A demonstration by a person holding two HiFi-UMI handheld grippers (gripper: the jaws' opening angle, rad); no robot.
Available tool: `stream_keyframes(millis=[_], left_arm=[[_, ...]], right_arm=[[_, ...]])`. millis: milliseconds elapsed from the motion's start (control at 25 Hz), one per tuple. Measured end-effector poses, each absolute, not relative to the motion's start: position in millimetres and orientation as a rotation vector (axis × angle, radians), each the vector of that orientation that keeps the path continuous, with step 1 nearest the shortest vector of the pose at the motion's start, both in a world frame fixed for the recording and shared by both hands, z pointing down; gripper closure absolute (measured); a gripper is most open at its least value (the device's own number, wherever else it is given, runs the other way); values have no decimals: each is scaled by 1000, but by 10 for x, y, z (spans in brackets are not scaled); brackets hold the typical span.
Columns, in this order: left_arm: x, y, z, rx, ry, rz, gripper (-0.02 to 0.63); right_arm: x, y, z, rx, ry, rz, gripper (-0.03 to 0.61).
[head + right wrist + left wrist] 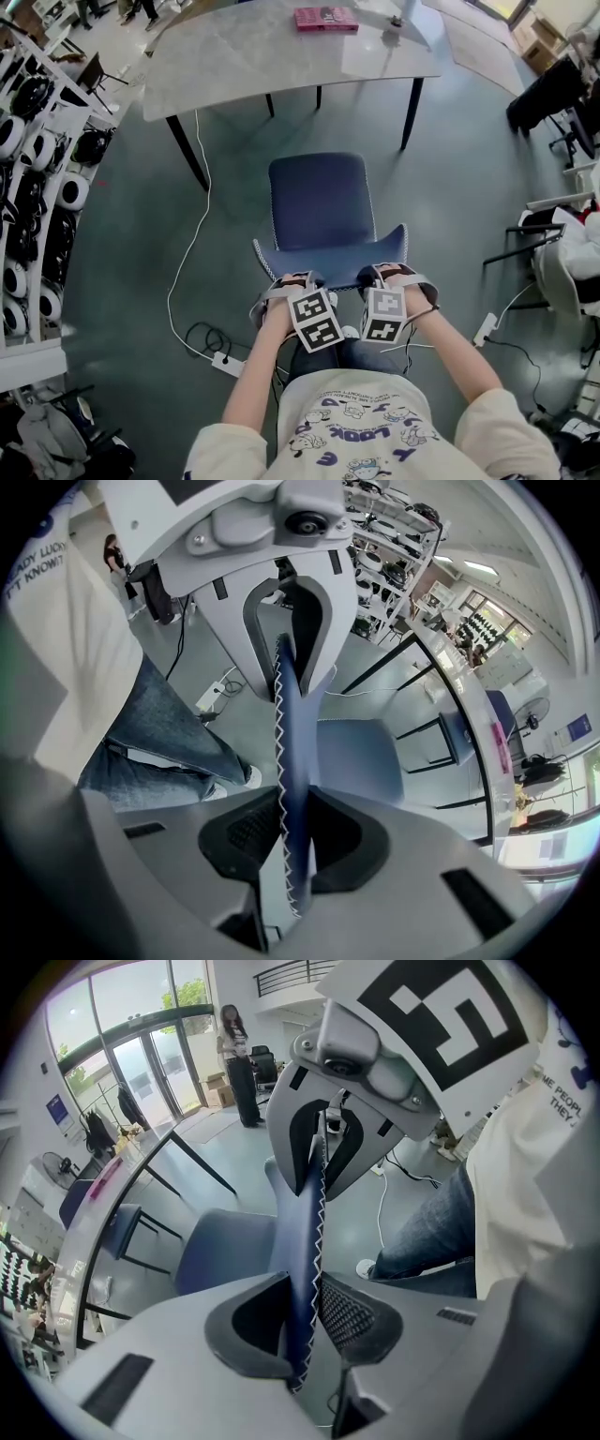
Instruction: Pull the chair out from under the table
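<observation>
The blue chair [319, 197] stands on the grey floor [131, 234] in front of the marble-topped table [244, 56]. Its seat [317, 187] is clear of the tabletop, with a strip of floor showing between the seat's far edge and the table's near edge. The backrest [330, 251] faces the person, and both tools grip its top edge side by side. The left gripper [293, 279] has its jaws drawn narrow onto the padded backrest, and in the left gripper view [307, 1321] the white zigzag-stitched edge runs straight up between the pads. The right gripper [380, 274] is clamped the same way just beside it, and in the right gripper view [292, 836] its pads press on either face of the blue panel. A flat pink box [325, 18] lies at the table's far side. A white cable [187, 253] trails across the floor to a power strip [228, 364] by the person's left arm, and a shelving rack [37, 187] lines the left side.
</observation>
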State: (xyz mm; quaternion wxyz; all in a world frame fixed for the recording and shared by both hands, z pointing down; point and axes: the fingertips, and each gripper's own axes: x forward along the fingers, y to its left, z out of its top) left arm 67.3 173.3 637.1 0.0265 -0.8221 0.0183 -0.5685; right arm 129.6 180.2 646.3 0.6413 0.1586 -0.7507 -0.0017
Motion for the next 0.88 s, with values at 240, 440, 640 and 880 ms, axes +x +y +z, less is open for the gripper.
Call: stream_keyframes(millis=[240, 440, 640, 880], left_arm=[[679, 1992, 6370, -2551, 83, -1774, 512], [649, 2178, 6346, -2570, 110, -1778, 508], [673, 2307, 6260, -2643, 177, -1754, 509], [631, 2317, 6212, -2607, 248, -1756, 514]], right_arm=[[1297, 2048, 6464, 334, -1716, -19, 500], [1274, 2225, 6460, 313, -1715, -37, 500], [1315, 2349, 6471, 319, -1714, -52, 500], [1284, 2360, 6456, 323, -1714, -57, 505]])
